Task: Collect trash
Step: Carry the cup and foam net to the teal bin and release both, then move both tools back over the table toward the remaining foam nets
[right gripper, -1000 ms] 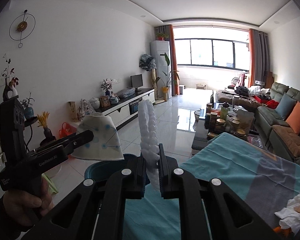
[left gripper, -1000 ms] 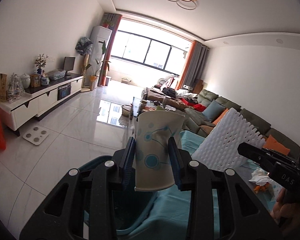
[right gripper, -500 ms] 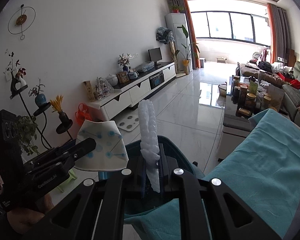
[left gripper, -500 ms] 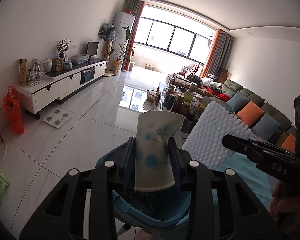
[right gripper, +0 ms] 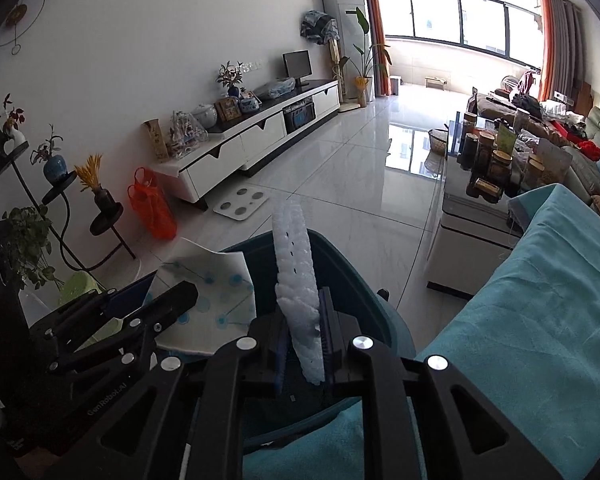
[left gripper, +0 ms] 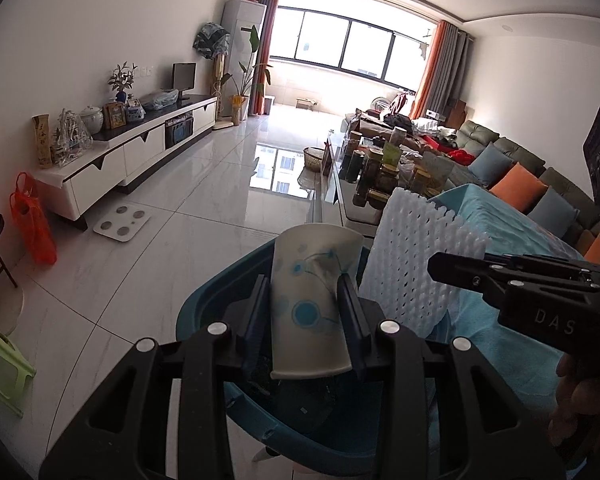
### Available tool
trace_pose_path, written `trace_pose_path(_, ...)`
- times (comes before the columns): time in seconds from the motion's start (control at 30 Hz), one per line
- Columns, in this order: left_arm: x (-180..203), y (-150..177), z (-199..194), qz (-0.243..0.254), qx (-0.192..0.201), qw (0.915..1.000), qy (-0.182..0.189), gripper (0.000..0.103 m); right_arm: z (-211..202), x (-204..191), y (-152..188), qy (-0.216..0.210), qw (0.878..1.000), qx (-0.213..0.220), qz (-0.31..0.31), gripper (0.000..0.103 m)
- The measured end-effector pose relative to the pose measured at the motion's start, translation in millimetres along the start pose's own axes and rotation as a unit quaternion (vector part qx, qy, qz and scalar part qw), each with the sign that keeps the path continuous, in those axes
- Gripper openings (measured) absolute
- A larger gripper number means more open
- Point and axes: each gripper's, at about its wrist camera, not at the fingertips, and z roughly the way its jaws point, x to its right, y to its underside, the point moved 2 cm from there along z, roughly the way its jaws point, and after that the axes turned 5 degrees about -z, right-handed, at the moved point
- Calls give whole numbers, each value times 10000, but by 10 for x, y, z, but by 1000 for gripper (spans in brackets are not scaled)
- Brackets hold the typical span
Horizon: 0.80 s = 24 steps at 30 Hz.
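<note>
Both hand-held grippers now over the teal bin, lower than a second ago.

We see the left hand-held gripper (left gripper: pixel 306 320) clenched on a flattened paper cup (left gripper: pixel 312 300), white card printed with blue dots and thin lines, standing upright between its pads; a second ago it hung before the window and sofa, and now the teal bin (left gripper: pixel 204 300) lies right beneath it. The right hand-held gripper (right gripper: pixel 304 340) has its jaws opening around a white foam net sleeve (right gripper: pixel 296 280), a soft, ribbed mesh, flat and upright, leaning on the right pad with a gap at the left one; earlier it was pinched tight. The smooth, round-rimmed plastic bin sits just below this hand-held gripper too, beside the bench's teal cloth (right gripper: pixel 540 320).
</note>
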Motion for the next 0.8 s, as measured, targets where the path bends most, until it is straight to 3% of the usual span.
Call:
trace_pose_path(0.07,27,-15,34,17,38,10000,-84,36,-4,34,-1,10,10000,0,50,29)
trace_pose_path(0.17,41,-52,77,49,63,9999,-139,48,2,43,-16,41,10000,-19,76,32)
trace_pose_path(0.37,135,-148,-129,-76,266,9995,-130,58,-121,84,0,32,9997,168,199,38)
trace_pose_path(0.5,124,-191,-334,-154,440,9989,-109,77,-270,95,5,39,9990,376,252,50)
trace_pose_path(0.57,137,-213,-433,-112,549,9984,-108,81,-355,93,2,69,9985,482,245,53)
trace_pose_path(0.63,147,-233,-521,-81,628,9979,-130,92,-423,102,6,81,9980,572,265,63)
trace_pose_path(0.8,161,-268,-744,-46,812,9965,-201,98,-614,145,19,169,9962,803,291,79)
